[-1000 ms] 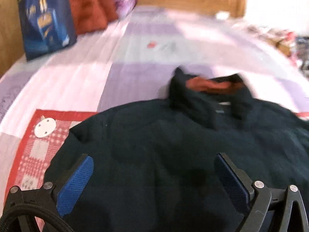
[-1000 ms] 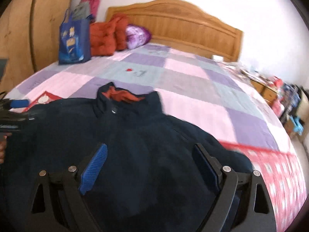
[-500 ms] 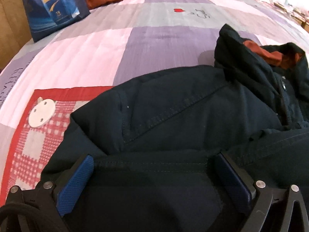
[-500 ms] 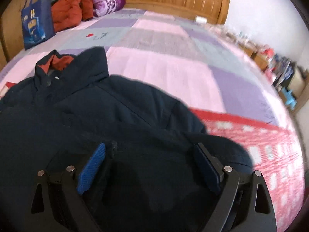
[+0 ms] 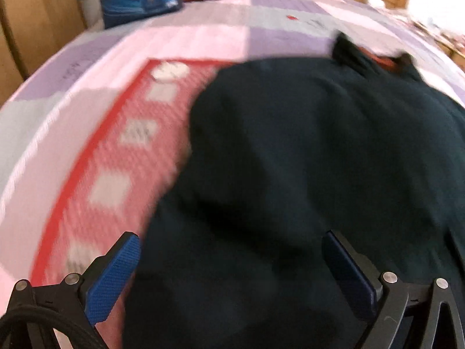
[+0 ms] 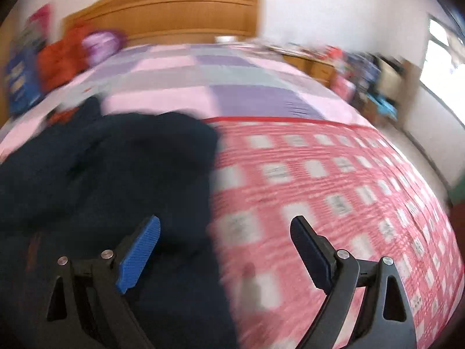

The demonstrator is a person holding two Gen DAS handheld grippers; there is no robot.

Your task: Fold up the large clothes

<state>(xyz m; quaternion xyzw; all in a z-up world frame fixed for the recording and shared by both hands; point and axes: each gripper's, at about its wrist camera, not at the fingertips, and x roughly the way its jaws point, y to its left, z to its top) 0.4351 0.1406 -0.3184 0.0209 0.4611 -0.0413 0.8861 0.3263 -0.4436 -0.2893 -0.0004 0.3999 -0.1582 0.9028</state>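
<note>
Navy jacket (image 5: 305,174) lies bunched on the bed's patchwork quilt (image 5: 180,40), partly over its red-checked panel (image 6: 334,180), collar toward the wooden headboard (image 6: 174,11). We see the left gripper (image 5: 231,264) spread wide above the fabric, the right gripper (image 6: 223,250) likewise spread, straddling the jacket's edge; both views are blurred

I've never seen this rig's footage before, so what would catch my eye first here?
First, the dark navy jacket spread on the bed, its collar with orange lining pointing toward the wooden headboard. Next, the red-and-white checked patches of the quilt on either side of it. Both views are blurred, and the left gripper and right gripper hang open with blue pads, holding nothing.
</note>
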